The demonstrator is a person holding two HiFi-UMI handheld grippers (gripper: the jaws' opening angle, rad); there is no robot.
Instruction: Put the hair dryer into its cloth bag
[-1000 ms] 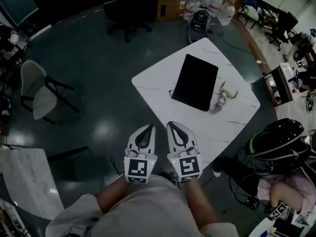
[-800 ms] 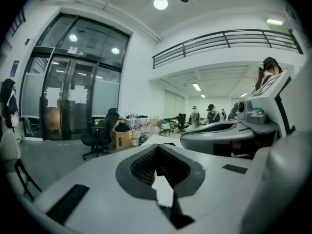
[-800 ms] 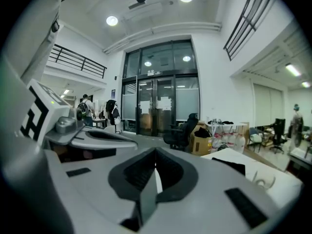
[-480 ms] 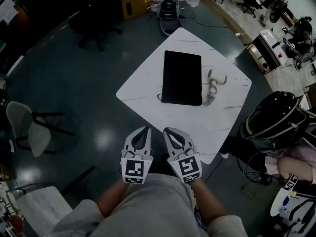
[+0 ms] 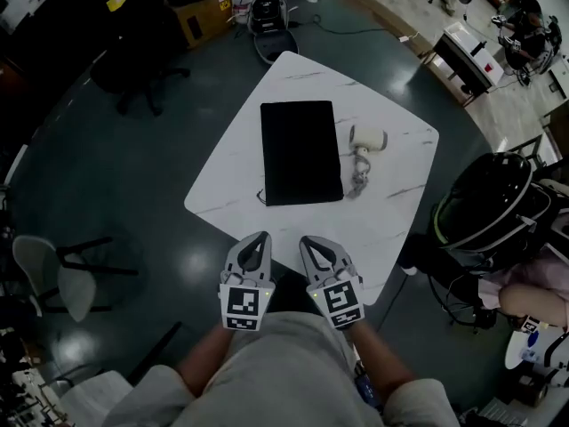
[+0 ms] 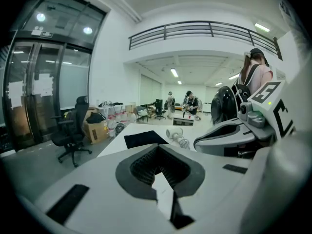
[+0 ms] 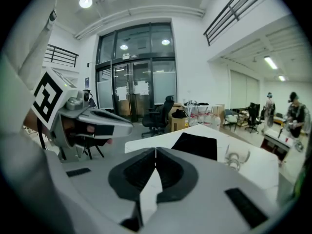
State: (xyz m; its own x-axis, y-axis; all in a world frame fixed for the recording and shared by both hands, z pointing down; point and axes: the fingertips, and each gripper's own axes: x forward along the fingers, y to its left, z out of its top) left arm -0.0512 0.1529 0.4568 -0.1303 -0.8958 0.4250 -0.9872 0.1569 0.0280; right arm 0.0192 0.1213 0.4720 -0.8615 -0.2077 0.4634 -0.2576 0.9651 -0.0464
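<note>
A flat black cloth bag [image 5: 300, 151] lies on the white marble table [image 5: 391, 212]. Just right of it rests the pale hair dryer [image 5: 367, 140] with its coiled cord [image 5: 357, 181] trailing toward me. The bag [image 6: 145, 138] and dryer [image 6: 174, 132] appear far ahead in the left gripper view, and the same bag [image 7: 197, 145] and dryer [image 7: 237, 156] in the right gripper view. My left gripper [image 5: 259, 237] and right gripper [image 5: 308, 241] are held side by side at the table's near corner, short of the bag. Both are shut with nothing between the jaws.
A black backpack [image 5: 493, 212] sits on a chair at the table's right. A black office chair [image 5: 142, 52], a cardboard box [image 5: 200, 16] and a round device [image 5: 267, 12] stand on the dark floor beyond the table. A white chair [image 5: 53, 274] stands at the left.
The table, bag and dryer have shifted left and closer in the head view as I walked up. Both grippers stay shut and side by side, now over the table's near corner.
</note>
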